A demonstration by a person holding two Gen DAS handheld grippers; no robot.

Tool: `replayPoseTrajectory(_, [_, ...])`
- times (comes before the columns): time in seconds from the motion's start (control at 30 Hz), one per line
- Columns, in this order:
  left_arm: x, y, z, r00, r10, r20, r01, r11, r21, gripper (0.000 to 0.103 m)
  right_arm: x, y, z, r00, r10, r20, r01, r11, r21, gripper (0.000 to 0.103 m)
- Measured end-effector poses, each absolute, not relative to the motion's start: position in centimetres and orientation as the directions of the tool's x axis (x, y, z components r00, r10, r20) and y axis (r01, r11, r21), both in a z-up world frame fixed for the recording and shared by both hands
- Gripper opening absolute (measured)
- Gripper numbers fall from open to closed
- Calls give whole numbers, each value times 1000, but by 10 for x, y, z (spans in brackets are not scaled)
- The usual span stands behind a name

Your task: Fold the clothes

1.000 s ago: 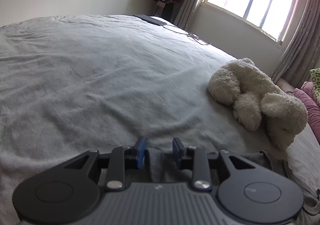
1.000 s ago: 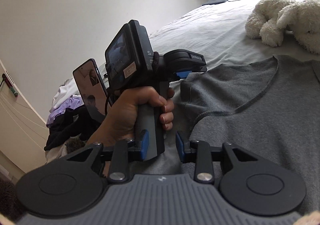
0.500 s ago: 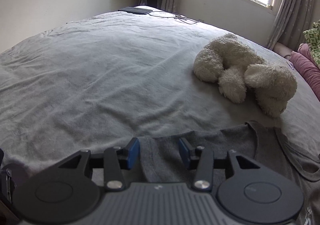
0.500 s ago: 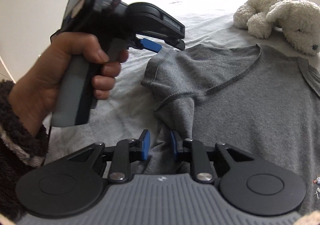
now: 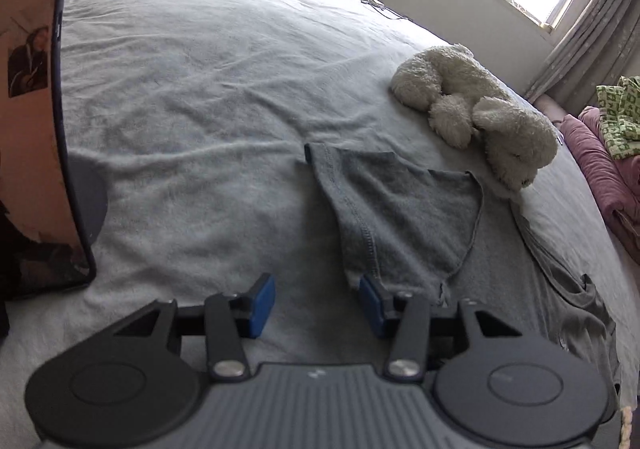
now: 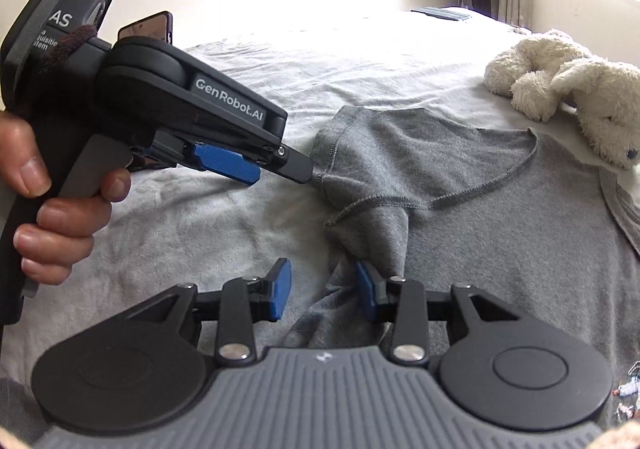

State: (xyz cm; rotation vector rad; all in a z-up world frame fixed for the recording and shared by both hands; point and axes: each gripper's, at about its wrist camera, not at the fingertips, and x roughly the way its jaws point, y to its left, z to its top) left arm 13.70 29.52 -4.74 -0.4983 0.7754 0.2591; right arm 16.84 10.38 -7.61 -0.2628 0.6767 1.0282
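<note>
Lying mostly flat on the pale grey bedsheet is the grey knit t-shirt, neckline toward the far side, with its left short sleeve spread out and a bit rumpled where it joins the body. As far as folding goes, I can't see any fold laid into it: the body looks spread open, though its near part is hidden behind the tools, so this could be a shirt being smoothed out for folding, or a sleeve about to get tucked in, hard to call. The left gripper sits with its blue pads wide apart, empty, right pad just touching the sleeve's near edge. The right gripper is spread apart too, gripping nothing, with bunched fabric under the armpit lying between its pads. A hand holds the left tool's handle. Further out, a fluffy white plush dog lies on the far right, just beside the shirt's collar. No containers anywhere that I can spot; on the far right edge there's only a pink cushion with a green patterned cloth on it.
</note>
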Motion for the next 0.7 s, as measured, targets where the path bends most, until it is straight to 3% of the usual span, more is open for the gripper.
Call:
replayPoseTrajectory(0.1, [132,306,-50,711,6,-703,-402,824,-399,48,176,98,-77,311,734,-604,-839,510,188,3])
replayPoseTrajectory(0.4, [127,324,-63,744,-155,-650,-379,703,-602,48,213,68,-78,165,891,-424,-688,412,598,4])
replayPoseTrajectory(0.57, [123,332,-89,778,-350,-522,-335,472,-816,49,231,54,-77,115,948,-298,-567,309,763,5])
replayPoseTrajectory(0.7, [123,331,-97,804,-396,-444,-309,360,-880,49,234,54,-77,91,962,-256,-527,265,807,6])
